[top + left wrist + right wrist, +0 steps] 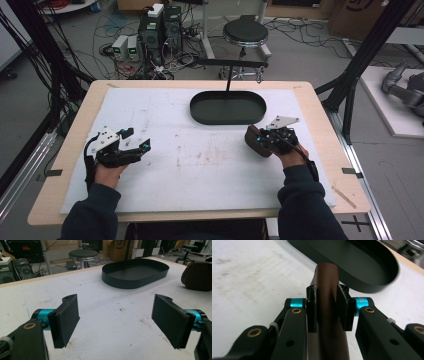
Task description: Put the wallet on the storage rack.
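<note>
Can't make out what the brown object (327, 315) really is: in the right gripper view I only see a rounded brown edge running up between the pads, its near end cut off at the bottom, and in the high view it's a small dark brown lump half covered by the right gripper (265, 140). In the left gripper view it sits at the far right edge, cropped, rounded on top, resting on or just above the white sheet; I can't tell which. Right gripper is clamped on it, both pads pressing its sides, the object sticking out past the fingertips toward the black oval tray (228, 107). The tray's rim is blurred in the right gripper view, just beyond the object. Left gripper (131, 145) sits well apart on the left side of the tabletop (320, 110), jaws spread wide with nothing between them, only bare white sheet (200, 165) ahead. The sheet covers most of the wooden tabletop and carries brownish smudges near the middle. The tray lies at the far centre, with a thin black stand (231, 70) rising behind it. Past the tabletop: a round black stool (245, 32), computer boxes (160, 27) on the floor with tangled cables, black frame posts on both sides, cardboard at the back.
</note>
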`<state>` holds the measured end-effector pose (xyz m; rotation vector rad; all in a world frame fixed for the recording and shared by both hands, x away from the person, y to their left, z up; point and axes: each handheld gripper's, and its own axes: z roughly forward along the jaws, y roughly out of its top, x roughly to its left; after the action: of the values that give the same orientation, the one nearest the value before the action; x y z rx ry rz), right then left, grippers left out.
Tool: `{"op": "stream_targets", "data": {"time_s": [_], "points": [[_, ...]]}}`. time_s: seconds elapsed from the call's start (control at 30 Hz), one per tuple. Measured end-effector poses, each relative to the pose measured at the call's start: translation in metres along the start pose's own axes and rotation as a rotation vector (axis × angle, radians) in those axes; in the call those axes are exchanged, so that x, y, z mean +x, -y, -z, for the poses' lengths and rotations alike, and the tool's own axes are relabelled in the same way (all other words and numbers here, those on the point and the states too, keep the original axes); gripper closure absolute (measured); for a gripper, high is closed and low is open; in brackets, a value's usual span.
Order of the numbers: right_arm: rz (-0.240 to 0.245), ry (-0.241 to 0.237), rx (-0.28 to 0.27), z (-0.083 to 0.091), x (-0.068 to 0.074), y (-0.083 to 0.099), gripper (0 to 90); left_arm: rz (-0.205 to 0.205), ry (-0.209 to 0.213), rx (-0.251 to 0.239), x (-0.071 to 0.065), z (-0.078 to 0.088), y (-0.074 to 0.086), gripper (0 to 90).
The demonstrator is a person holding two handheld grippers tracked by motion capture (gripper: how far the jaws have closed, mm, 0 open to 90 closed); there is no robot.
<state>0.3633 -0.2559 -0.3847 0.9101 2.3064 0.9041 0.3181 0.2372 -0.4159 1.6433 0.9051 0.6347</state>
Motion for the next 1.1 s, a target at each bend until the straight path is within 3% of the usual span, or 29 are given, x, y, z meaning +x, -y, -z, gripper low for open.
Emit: {"op": "stream_targets", "data": {"time_s": [0.13,0.33,0.5,0.67,0.8,1.1], "points": [[0.005,0.005,-0.009,0.0,0.002,0.001,71.1,-0.002,-0.002,-0.001,0.0,0.0,0.0,21.7],[-0.046,-0.012,-0.048,0.002,-0.002,0.005,65.8,-0.003,-0.001,-0.001,0.0,0.0,0.0,21.7],[-0.099,-0.008,-0.068,0.001,-0.006,0.011,51.2,-0.001,-0.002,-0.002,0.0,0.0,0.0,21.7],[-0.117,-0.029,-0.085,0.002,-0.009,0.013,40.7,0.001,0.0,-0.001,0.0,0.0,0.0,21.7],[-0.115,-0.055,-0.057,-0.005,-0.011,0.019,34.7,-0.002,0.003,-0.002,0.0,0.0,0.0,21.7],[-0.108,-0.077,0.005,-0.021,-0.01,0.024,35.0,-0.001,0.004,-0.006,0.0,0.0,0.0,21.7]]}}
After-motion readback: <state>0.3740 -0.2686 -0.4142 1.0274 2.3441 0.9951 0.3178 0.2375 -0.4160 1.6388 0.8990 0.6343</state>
